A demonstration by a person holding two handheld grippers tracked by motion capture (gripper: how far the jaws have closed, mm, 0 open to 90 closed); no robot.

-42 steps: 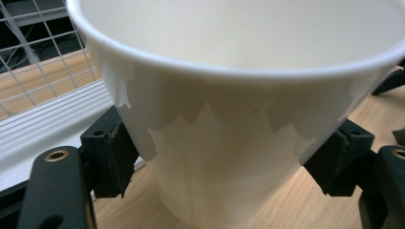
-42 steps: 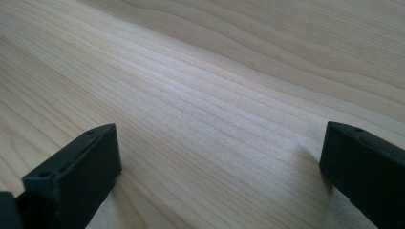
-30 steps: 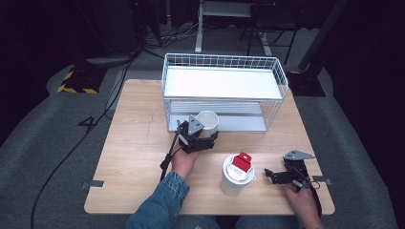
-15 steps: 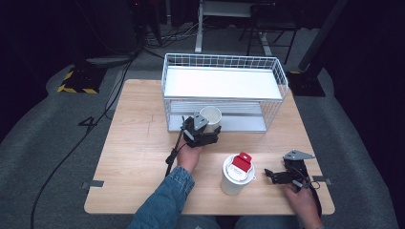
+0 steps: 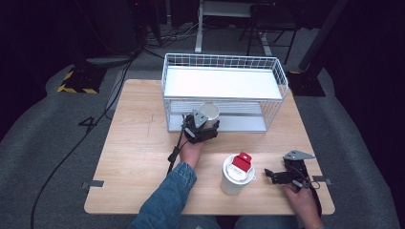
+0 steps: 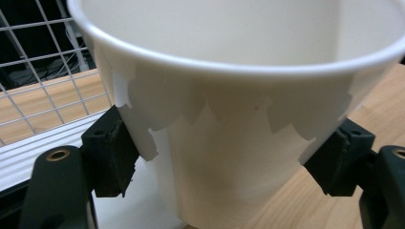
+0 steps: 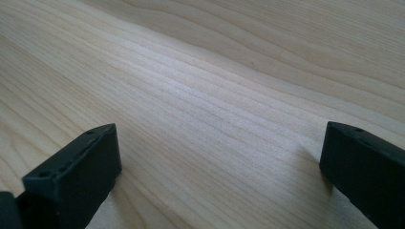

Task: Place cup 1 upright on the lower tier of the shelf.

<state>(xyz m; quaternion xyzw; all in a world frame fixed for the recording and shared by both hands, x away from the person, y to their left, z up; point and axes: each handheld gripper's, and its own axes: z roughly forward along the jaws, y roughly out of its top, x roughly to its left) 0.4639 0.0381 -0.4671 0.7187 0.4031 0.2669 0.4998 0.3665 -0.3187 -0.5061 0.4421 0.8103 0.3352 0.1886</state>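
White cup [image 6: 239, 129], clamped by the left gripper [image 5: 203, 128] near the wire rack [image 5: 274, 100], may crush or hit the wires; right gripper [image 5: 279, 175] stands open.

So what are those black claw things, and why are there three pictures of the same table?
A person sits at a wooden table and holds a grabbing tool in each hand. Each tool has two black jaws that squeeze together like tongs.

One picture comes from a camera up high, looking down on the table. The other two come from small cameras riding on the tools, so you look right along their jaws.

The left gripper is squeezing a white paper cup at the front of a white wire rack. In the left gripper view the cup looks huge because it is so close.

The right gripper is open and holds nothing; it hangs low over the bare wood.

A second white cup stands on the table, with a lid and something red on top.
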